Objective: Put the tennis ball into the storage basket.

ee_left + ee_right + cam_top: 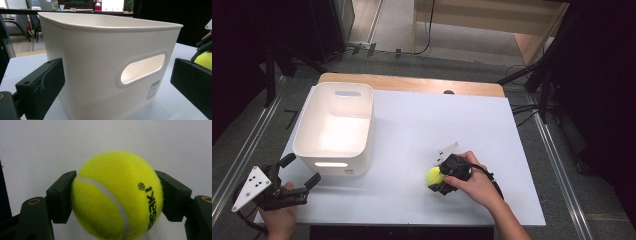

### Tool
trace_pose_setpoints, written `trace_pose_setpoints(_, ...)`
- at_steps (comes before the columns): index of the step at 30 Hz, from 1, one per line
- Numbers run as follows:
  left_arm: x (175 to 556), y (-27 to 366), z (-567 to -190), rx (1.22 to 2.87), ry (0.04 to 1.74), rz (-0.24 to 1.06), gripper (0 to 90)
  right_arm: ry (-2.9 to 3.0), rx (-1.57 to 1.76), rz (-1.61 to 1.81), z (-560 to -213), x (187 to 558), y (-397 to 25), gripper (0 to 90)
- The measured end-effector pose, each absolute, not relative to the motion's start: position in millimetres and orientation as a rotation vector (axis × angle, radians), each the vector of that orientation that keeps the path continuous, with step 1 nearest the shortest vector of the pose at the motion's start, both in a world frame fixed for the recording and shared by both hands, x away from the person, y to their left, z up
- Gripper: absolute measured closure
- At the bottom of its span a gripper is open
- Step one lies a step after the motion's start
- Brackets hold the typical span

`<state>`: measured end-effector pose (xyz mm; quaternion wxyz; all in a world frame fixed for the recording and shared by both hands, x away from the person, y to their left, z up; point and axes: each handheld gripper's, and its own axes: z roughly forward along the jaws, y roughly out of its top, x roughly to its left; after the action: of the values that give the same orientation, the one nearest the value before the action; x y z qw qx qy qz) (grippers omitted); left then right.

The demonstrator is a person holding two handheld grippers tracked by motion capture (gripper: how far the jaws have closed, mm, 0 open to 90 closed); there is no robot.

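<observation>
A yellow-green tennis ball (pixel 433 175) (pixel 117 195) sits between the jaws of my right gripper (pixel 437 180) (pixel 117 196), which is shut on it near the table's front centre-right. Both black pads press its sides in the right gripper view. A white plastic bin (pixel 335 127) (pixel 107 65) with handle cut-outs stands on the left of the white table top (pixel 437 125). My left gripper (pixel 299 172) (pixel 117 80) is open at the front-left corner, its jaws pointing at the bin's near wall, apart from it. The tennis ball (pixel 204 60) also peeks in at the far right of the left gripper view.
The bin looks empty inside. A wooden strip (pixel 412 84) edges the far side of the table. Metal rails (pixel 557 165) run along both sides, and dark stands and cables lie on the floor beyond.
</observation>
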<state>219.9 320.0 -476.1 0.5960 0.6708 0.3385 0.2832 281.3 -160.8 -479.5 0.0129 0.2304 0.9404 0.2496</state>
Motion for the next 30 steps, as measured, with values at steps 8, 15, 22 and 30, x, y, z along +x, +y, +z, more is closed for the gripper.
trace_pose_setpoints(8, 220, 320, -476, 1.556, 0.787, 0.657, 0.0, 2.941, 0.702, 0.805, -472, 285, -162, 22.9)
trace_pose_setpoints(15, 220, 320, -476, 1.554, 0.786, 0.656, 0.0, 2.943, 0.692, 0.819, -466, 287, -161, 23.0)
trace_pose_setpoints(22, 220, 321, -476, 1.552, 0.787, 0.655, 0.0, 2.962, 0.693, 0.823, -458, 292, -160, 23.1)
trace_pose_setpoints(30, 220, 320, -476, 1.552, 0.786, 0.655, 0.0, 2.955, 0.667, 0.825, -446, 299, -154, 23.2)
